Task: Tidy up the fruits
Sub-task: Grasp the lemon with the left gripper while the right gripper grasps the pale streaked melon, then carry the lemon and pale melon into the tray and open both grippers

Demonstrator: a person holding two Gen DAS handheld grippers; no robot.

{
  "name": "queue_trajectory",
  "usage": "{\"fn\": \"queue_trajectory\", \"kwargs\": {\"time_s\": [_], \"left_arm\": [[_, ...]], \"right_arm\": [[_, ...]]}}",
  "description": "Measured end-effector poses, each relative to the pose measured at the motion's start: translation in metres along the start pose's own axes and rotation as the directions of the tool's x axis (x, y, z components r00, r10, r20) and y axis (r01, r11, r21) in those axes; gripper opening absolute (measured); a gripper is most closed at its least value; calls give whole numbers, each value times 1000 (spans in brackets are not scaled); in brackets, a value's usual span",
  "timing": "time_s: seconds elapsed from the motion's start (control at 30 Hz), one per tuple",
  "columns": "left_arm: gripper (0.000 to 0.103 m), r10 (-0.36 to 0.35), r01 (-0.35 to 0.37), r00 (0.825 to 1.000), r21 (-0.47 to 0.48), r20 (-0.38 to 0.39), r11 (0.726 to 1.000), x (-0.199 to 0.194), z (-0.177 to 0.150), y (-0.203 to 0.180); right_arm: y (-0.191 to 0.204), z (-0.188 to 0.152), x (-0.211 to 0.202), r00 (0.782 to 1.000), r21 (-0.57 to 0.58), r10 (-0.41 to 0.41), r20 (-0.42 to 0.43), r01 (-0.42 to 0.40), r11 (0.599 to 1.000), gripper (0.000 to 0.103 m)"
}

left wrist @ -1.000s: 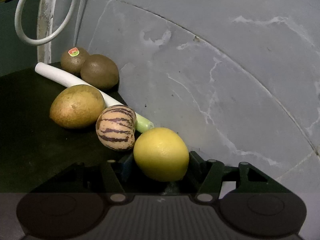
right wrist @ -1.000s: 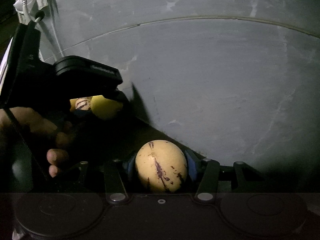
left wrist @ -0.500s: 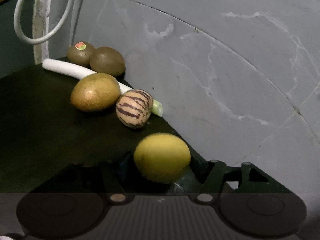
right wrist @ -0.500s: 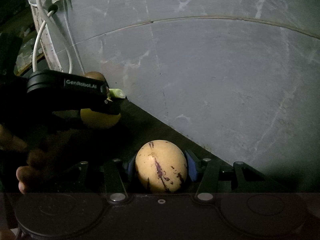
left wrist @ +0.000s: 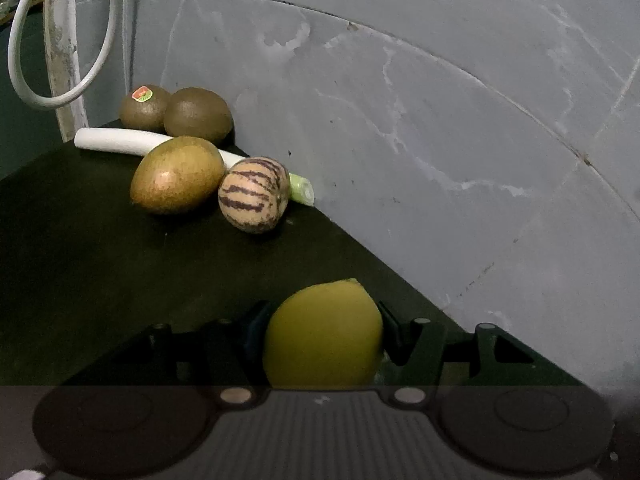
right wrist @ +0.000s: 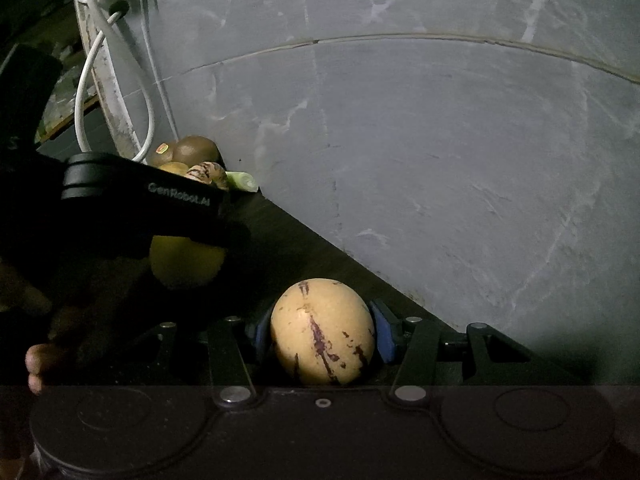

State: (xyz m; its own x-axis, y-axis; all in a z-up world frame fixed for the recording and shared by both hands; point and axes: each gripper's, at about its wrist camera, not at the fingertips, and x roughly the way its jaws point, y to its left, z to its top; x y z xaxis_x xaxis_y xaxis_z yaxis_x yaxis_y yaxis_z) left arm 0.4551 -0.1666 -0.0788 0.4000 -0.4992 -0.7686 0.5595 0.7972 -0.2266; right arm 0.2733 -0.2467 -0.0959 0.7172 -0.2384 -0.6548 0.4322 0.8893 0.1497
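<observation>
A yellow lemon (left wrist: 320, 344) sits between the fingers of my left gripper (left wrist: 323, 316), whose jaws are closing, with the pads against its sides. From the right wrist view the same lemon (right wrist: 186, 262) hangs under the left gripper's black body (right wrist: 144, 200). My right gripper (right wrist: 322, 320) is shut on a pale yellow pepino melon (right wrist: 322, 332) with purple streaks. Farther back on the dark surface lie a striped pepino (left wrist: 254, 196), a golden-brown fruit (left wrist: 178, 176) and two kiwis (left wrist: 144, 106) (left wrist: 198, 114).
A white and green stalk (left wrist: 116, 142) lies behind the fruit, against the grey marbled wall (left wrist: 440, 140). A white cable (left wrist: 24, 80) loops down at the far left. The dark tabletop (left wrist: 100, 280) ends along the wall. A person's fingers (right wrist: 40, 364) hold the left gripper.
The left gripper has drawn back from the fruit group with the lemon, so the group now lies farther off. The right gripper and its pepino have stayed put.
</observation>
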Motion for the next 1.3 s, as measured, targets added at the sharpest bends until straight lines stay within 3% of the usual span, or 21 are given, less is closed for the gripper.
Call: {"fn": "queue_trajectory", "kwargs": {"time_s": [0.2,0.5,0.8,1.03,1.3], "left_arm": [[61,26,-26,999,31,-29,999,-7,-4,-6],[60,24,-25,999,-34,-28,999,-35,-17,-3],[60,15,-14,1000,-103,17,995,-106,-43,2],[60,47,-37,997,-165,55,986,-167,-84,17],[60,80,-70,996,-228,34,971,-211,-147,32]], "right_arm": [[1,2,2,1000,-15,5,-10,-5,1000,52],[7,0,-14,999,-26,38,-15,-38,999,51],[27,-11,-59,989,-91,147,-21,-149,985,52],[47,-35,-100,963,-184,261,-73,-270,945,52],[69,-74,-145,927,-333,344,-150,-375,865,51]]}}
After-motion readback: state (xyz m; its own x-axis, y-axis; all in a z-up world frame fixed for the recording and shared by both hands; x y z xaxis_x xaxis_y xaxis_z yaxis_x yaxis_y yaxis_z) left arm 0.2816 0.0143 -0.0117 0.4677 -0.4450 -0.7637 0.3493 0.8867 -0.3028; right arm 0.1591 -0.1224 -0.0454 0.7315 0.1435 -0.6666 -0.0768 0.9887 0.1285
